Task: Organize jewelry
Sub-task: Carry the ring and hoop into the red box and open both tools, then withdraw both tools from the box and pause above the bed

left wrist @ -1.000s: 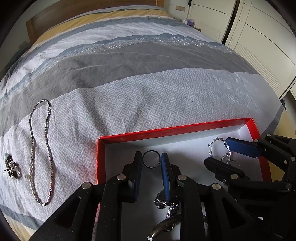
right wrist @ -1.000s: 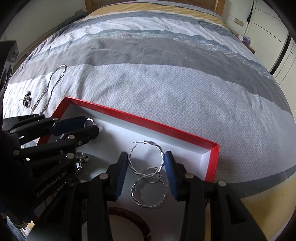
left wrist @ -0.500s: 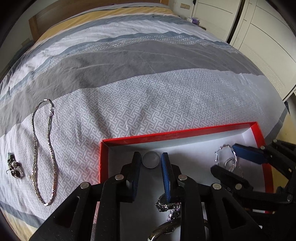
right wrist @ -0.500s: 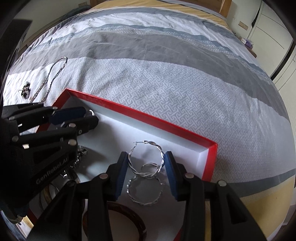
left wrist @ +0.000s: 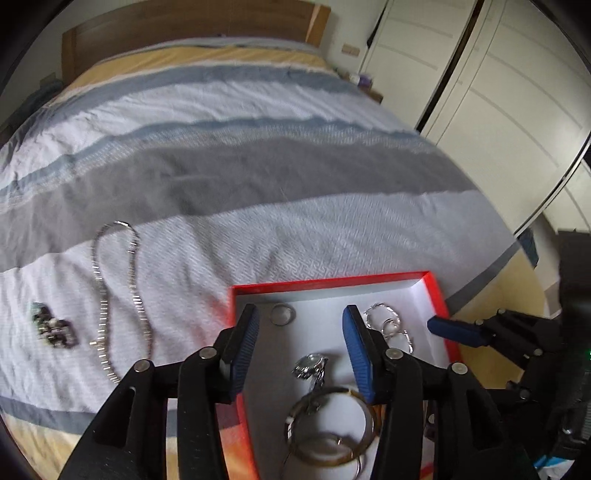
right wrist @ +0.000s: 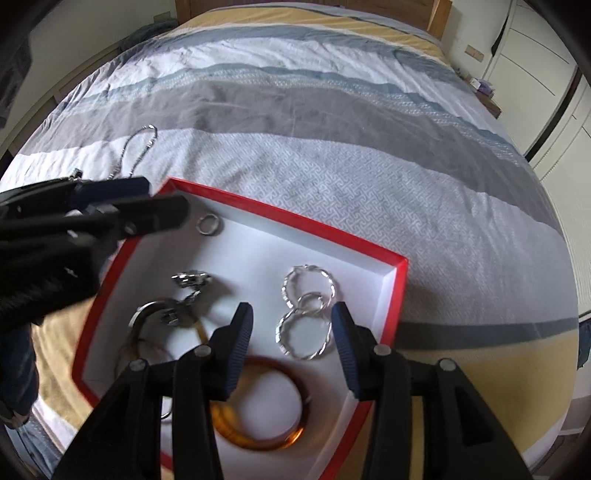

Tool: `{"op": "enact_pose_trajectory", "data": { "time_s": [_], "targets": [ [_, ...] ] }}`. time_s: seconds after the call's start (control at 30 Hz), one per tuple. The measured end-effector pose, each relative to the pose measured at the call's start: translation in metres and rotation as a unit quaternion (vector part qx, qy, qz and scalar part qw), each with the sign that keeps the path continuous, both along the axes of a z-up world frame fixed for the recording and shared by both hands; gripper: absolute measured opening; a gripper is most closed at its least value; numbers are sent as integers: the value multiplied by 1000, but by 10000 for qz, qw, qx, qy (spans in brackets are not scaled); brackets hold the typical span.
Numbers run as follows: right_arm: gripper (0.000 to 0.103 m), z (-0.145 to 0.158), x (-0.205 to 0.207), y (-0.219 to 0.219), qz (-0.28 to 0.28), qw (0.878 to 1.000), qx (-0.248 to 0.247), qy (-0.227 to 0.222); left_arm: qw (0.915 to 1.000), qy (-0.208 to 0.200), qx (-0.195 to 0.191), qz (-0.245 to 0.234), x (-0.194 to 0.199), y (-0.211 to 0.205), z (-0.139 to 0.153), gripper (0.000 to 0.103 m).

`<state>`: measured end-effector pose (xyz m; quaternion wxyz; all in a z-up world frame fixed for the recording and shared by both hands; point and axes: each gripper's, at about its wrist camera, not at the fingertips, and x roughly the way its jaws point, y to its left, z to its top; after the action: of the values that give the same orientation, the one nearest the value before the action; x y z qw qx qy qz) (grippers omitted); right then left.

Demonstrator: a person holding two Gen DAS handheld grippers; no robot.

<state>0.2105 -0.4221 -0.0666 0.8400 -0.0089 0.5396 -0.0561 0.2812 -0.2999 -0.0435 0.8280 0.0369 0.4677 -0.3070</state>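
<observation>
A red box (left wrist: 332,282) (right wrist: 288,218) with a white floor lies on the bed. In it are a small ring (left wrist: 282,314) (right wrist: 209,224), twisted silver hoop earrings (left wrist: 388,325) (right wrist: 306,314), a silver charm (left wrist: 310,363) (right wrist: 192,278), metal bangles (left wrist: 328,428) and an amber bangle (right wrist: 266,402). My left gripper (left wrist: 299,347) is open and empty above the box's left part. My right gripper (right wrist: 291,332) is open and empty above the hoops. A silver chain necklace (left wrist: 118,295) (right wrist: 142,146) and a dark earring cluster (left wrist: 51,326) lie on the cover left of the box.
The striped bed cover (left wrist: 258,166) stretches back to a wooden headboard (left wrist: 184,26). White wardrobe doors (left wrist: 498,92) stand on the right. The bed's edge (left wrist: 517,258) drops off just right of the box.
Both grippers opened and pulled up and back. The small ring left the left gripper and the hoop earring left the right one; both now lie in the box.
</observation>
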Motion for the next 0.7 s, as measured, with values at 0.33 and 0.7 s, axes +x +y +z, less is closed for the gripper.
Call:
{"op": "enact_pose_trajectory", "data": {
  "time_s": [0.33, 0.7],
  "targets": [
    [43, 47, -39, 40, -155, 9991, 97, -385, 9980, -456, -111, 433, -27, 81, 54, 55],
    [43, 93, -79, 82, -150, 9960, 188, -861, 9946, -710, -88, 748, -68, 146, 79, 56]
  ]
}}
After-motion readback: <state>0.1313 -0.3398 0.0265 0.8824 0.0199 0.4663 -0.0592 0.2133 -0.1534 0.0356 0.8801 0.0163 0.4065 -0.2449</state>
